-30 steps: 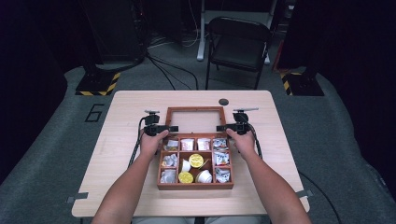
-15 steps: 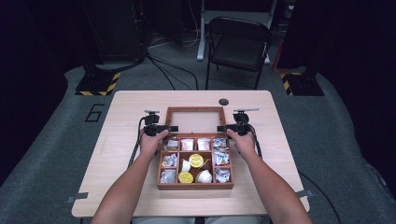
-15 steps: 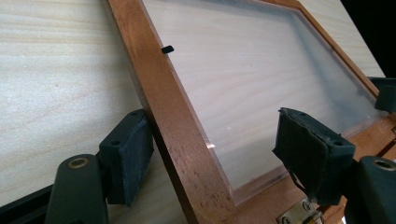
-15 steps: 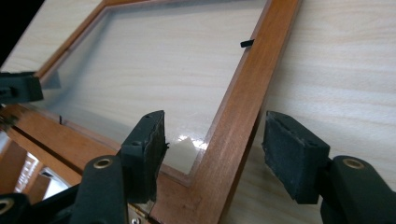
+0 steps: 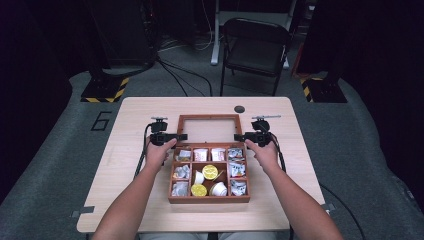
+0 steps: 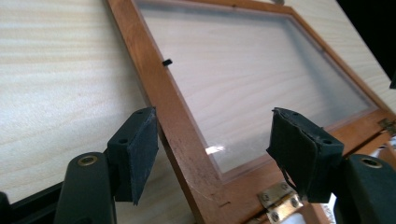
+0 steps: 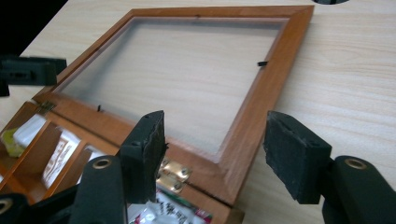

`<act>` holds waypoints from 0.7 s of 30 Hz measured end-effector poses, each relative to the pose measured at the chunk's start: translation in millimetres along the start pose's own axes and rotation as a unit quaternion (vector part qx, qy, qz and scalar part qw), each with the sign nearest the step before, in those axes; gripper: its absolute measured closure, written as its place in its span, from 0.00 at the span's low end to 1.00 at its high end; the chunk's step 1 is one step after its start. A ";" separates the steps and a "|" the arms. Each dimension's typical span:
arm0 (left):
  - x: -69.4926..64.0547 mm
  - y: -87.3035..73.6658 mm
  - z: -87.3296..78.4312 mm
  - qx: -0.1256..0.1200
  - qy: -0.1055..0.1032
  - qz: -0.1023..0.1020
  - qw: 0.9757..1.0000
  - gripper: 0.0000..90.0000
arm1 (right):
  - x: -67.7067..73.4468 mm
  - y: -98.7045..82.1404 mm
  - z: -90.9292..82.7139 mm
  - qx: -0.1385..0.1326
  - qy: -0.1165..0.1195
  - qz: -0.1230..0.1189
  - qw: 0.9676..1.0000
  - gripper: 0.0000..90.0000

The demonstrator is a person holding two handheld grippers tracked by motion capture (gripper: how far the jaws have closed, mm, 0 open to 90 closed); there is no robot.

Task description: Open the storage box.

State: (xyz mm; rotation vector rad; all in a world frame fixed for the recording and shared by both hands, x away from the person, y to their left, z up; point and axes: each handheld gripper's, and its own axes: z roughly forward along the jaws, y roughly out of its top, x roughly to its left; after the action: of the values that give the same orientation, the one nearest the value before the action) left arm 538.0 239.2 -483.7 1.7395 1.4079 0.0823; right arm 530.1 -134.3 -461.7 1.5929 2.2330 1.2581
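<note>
The wooden box (image 5: 209,172) sits in the middle of the desk (image 5: 130,200), its glass-paned lid (image 5: 208,129) thrown fully open and lying back on the desk beyond the compartments, joined to the box by brass hinges (image 6: 278,200). My left gripper (image 5: 176,137) is at the lid's left side rail near the hinge end. Its fingers (image 6: 135,149) have just been closing in, but they are apart, with the wooden rail between them and neither pad pressing on it. My right gripper (image 5: 243,137) is at the opposite side rail, also close to the hinge. Its fingers (image 7: 294,156) stand apart too, straddling the lid's corner with a clear gap on each side. Inside the box, the small compartments hold wrapped packets (image 5: 236,169), and the middle one holds yellow-lidded cups (image 5: 210,172) and white cups (image 5: 218,188). A small dark round thing (image 5: 239,109) lies on the desk beyond the lid. A folding chair (image 5: 255,47) stands behind the desk.
</note>
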 end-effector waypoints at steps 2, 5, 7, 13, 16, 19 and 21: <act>0.0 1.1 -4.5 -0.003 0.001 0.007 1.000 0.37 | 4.7 -2.4 -2.2 -0.001 0.004 -0.012 1.000 0.43; -0.5 2.1 -9.8 -0.006 0.000 0.009 1.000 0.37 | 10.4 -8.2 -4.3 0.002 0.011 -0.019 1.000 0.43; -2.0 2.8 -13.7 -0.008 0.001 0.013 1.000 0.38 | 13.8 -11.8 -6.3 0.006 0.008 -0.023 1.000 0.43; -10.2 4.6 -28.0 -0.024 -0.004 0.024 0.999 0.39 | 24.2 -16.1 -19.7 -0.003 0.009 -0.047 0.999 0.44; -14.3 5.0 -33.1 -0.029 -0.006 0.018 0.999 0.40 | 28.9 -19.4 -25.0 -0.004 0.008 -0.054 0.998 0.44; -16.7 5.2 -37.7 -0.031 -0.006 0.036 0.999 0.40 | 32.7 -23.5 -29.8 -0.006 0.014 -0.065 0.998 0.43; -20.2 4.6 -40.8 -0.032 -0.005 0.039 0.999 0.40 | 35.5 -25.3 -32.6 -0.003 0.012 -0.073 0.997 0.43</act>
State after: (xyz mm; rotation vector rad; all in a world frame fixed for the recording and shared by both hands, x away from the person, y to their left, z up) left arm 512.2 246.1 -446.5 1.7389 1.3155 0.1599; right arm 478.9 -125.3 -445.5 1.3900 2.3097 1.2513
